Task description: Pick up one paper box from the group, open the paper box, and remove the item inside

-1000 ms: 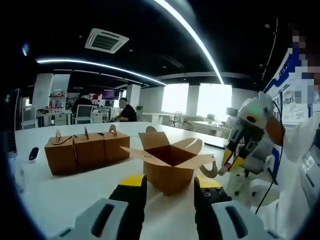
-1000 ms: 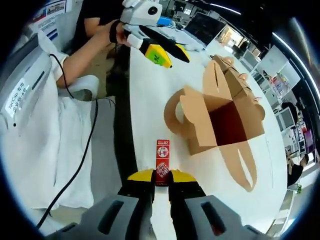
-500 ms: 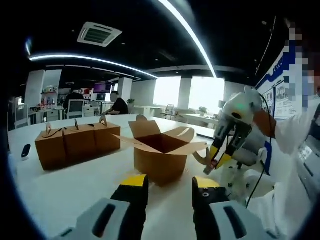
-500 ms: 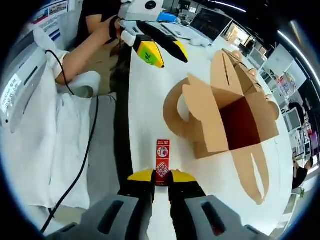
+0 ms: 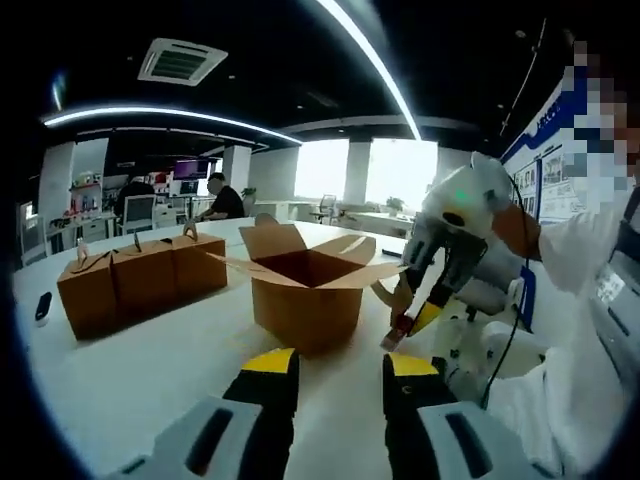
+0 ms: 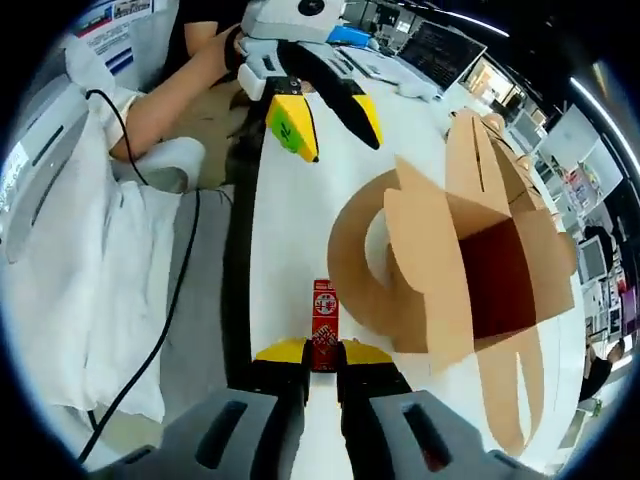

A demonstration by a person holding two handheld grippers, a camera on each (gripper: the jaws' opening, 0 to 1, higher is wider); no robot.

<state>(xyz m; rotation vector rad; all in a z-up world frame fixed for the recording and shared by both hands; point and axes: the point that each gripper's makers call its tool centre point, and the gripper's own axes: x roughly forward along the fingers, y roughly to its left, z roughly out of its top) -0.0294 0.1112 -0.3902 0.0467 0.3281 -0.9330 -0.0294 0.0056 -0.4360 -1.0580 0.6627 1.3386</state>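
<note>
Removal step essentially complete. Right gripper (image 6: 311,352) clamps a small red printed carton (image 6: 325,326) by one end, held over the white worktop (image 6: 290,220) near its edge on the person's side, clear of the opened brown paper box (image 5: 305,298), flaps spread. Left gripper (image 5: 328,365) is empty, jaws apart, hovering before that box. Three closed brown boxes (image 5: 125,283) stand further along. Judged next: set the carton down, then release.

Ceiling strip lights (image 5: 370,60) and windows (image 5: 370,172) glare (fisheye-bent edges); sharp focus.
</note>
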